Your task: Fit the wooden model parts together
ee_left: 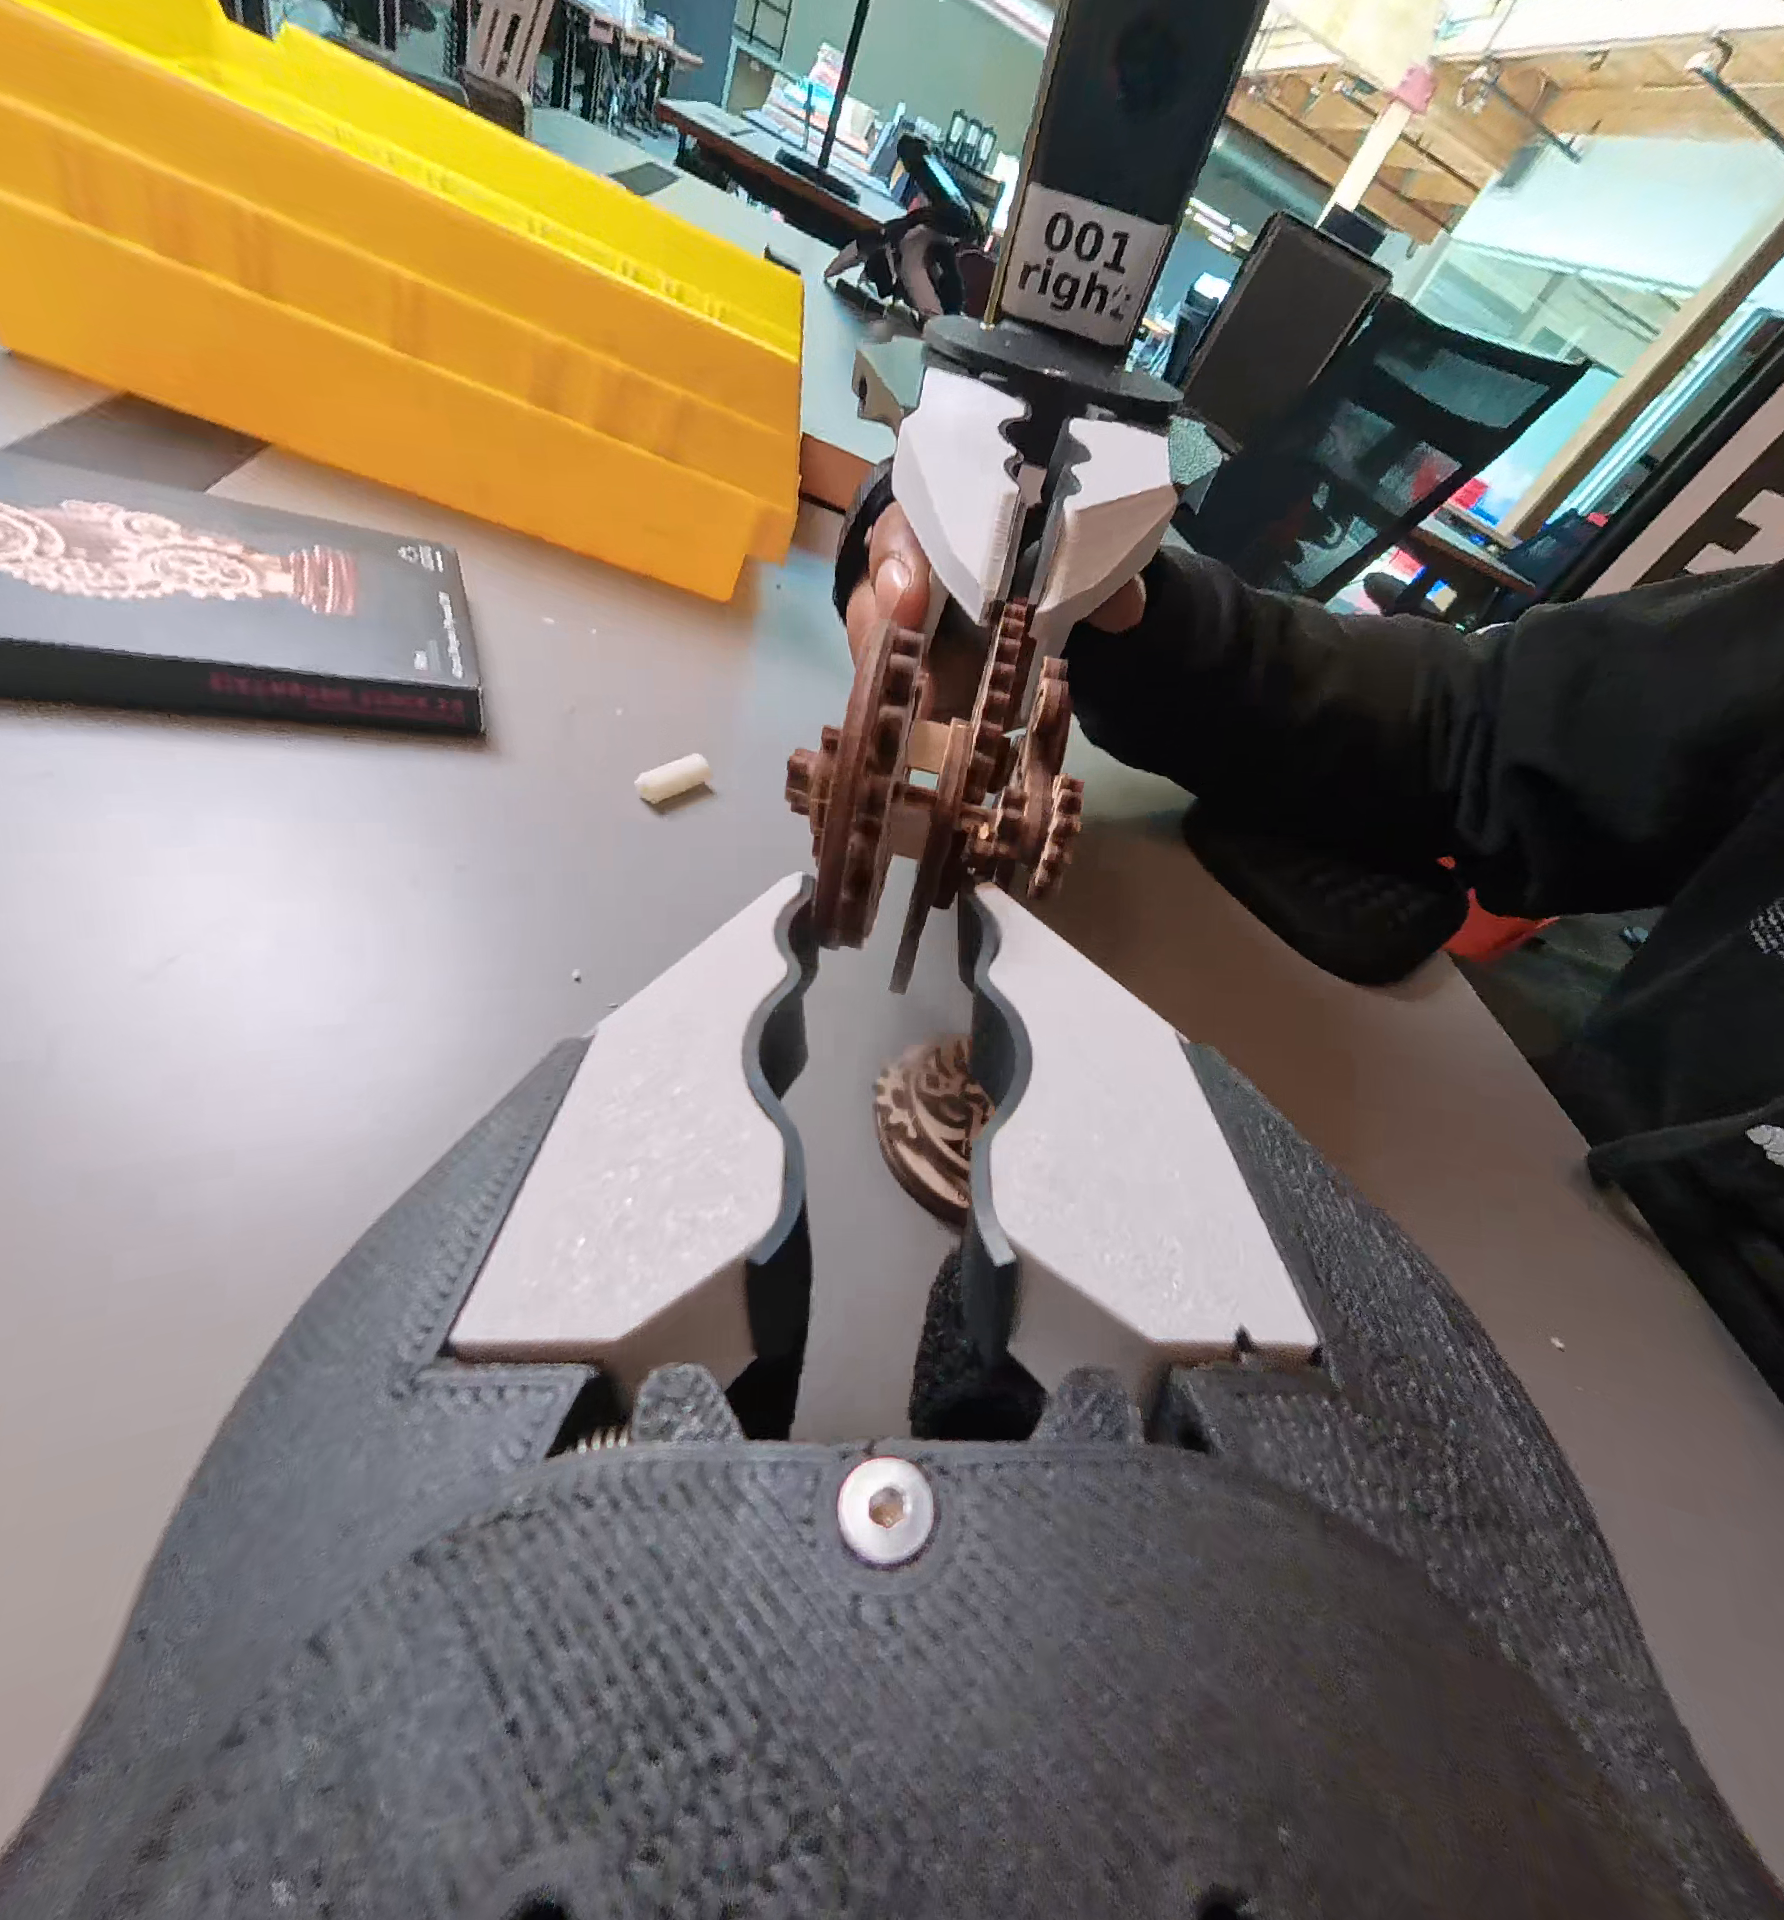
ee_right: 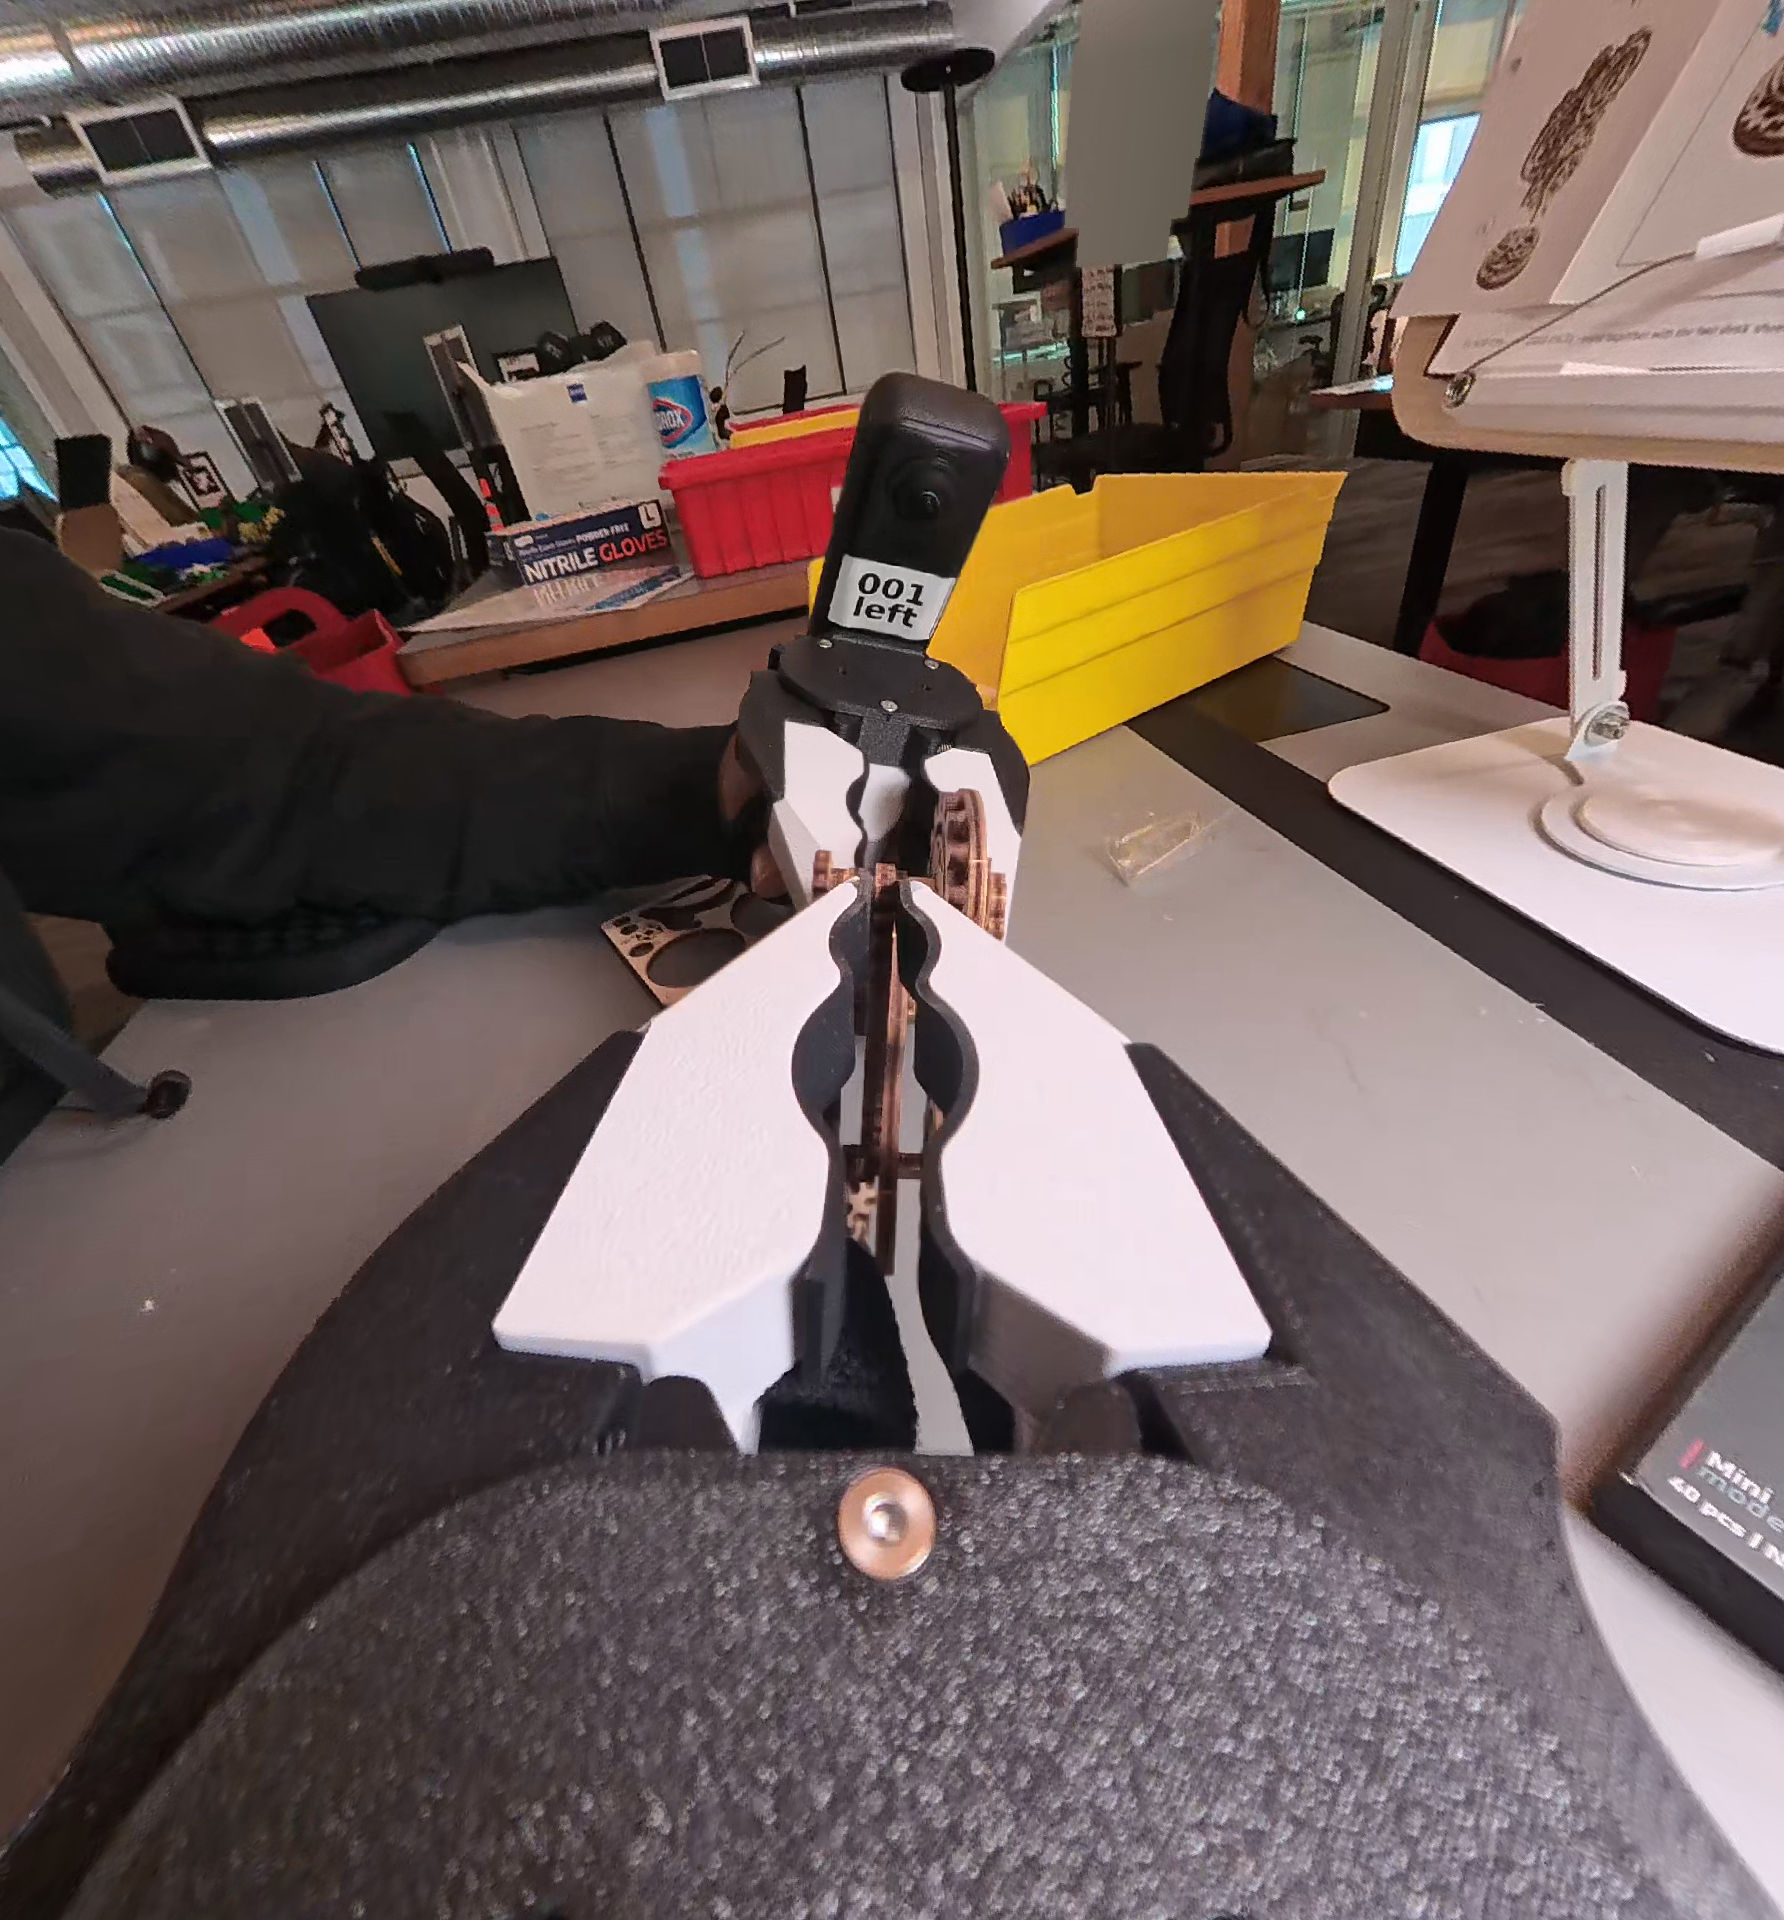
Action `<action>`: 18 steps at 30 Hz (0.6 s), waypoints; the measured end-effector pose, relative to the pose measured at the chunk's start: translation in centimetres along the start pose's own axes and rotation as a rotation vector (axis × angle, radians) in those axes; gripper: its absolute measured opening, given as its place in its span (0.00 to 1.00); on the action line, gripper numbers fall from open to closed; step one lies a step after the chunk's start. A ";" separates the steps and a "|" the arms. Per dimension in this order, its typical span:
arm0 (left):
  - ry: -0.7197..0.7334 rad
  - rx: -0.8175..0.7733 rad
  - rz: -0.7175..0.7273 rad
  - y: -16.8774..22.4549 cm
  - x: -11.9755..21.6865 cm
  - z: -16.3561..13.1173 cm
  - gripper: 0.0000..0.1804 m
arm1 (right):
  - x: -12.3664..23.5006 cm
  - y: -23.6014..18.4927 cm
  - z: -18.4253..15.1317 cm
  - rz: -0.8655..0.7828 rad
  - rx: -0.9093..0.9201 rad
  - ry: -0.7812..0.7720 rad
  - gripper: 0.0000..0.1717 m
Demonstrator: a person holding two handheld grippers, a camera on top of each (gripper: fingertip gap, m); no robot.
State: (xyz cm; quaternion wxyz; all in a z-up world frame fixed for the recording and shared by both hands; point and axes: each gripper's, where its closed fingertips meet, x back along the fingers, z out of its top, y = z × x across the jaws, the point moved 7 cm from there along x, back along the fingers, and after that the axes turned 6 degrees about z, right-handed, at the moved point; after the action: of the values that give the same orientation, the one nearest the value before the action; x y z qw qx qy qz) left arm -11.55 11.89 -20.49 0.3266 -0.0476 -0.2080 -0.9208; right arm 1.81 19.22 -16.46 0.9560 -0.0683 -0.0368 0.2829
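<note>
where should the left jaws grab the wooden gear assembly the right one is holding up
Grip the thick outer gear disc across its flat faces, coming from below along its edge. It hangs edge-on toward the left gripper, while the right gripper pinches a thinner plate above, leaving the lower rim free.

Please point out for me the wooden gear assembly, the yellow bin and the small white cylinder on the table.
wooden gear assembly (ee_left: 893, 790), left wrist view, on its large toothed disc.
yellow bin (ee_left: 368, 301), left wrist view, on its ribbed side wall.
small white cylinder (ee_left: 672, 779), left wrist view, on its middle.

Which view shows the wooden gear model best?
The left wrist view: the gear model hangs in the open, discs and gears seen side-on. In the right wrist view it is mostly hidden between the right gripper's fingers.
</note>
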 end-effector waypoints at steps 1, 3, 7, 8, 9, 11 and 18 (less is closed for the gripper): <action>0.003 -0.014 0.003 0.1 0.1 0.2 0.13 | 0.1 -0.1 0.1 0.001 0.000 0.011 0.01; 0.012 -0.035 0.007 0.5 0.2 0.6 0.12 | 0.3 -0.2 0.4 0.004 -0.001 0.028 0.01; -0.028 -0.052 0.038 1.0 0.7 1.6 0.11 | 0.8 -0.2 1.0 0.000 0.001 0.018 0.06; -0.042 -0.064 0.040 1.2 0.8 1.8 0.11 | 0.9 -0.3 1.3 0.004 -0.005 0.018 0.08; -0.052 -0.073 0.049 1.4 0.9 2.0 0.11 | 1.0 -0.3 1.6 -0.003 -0.002 0.018 0.09; -0.079 -0.086 0.070 1.7 1.1 2.3 0.11 | 1.1 -0.3 2.4 -0.032 0.021 0.005 0.10; -0.286 -0.249 0.142 5.3 1.0 3.7 0.11 | -1.4 -2.4 4.0 -0.030 0.109 -0.200 0.12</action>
State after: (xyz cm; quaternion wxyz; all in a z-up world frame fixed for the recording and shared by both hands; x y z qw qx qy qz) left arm -9.20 9.17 -15.01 0.3495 -0.2327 -0.1328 -0.8978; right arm 1.52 16.92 -12.21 0.9539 0.0127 -0.1177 0.2757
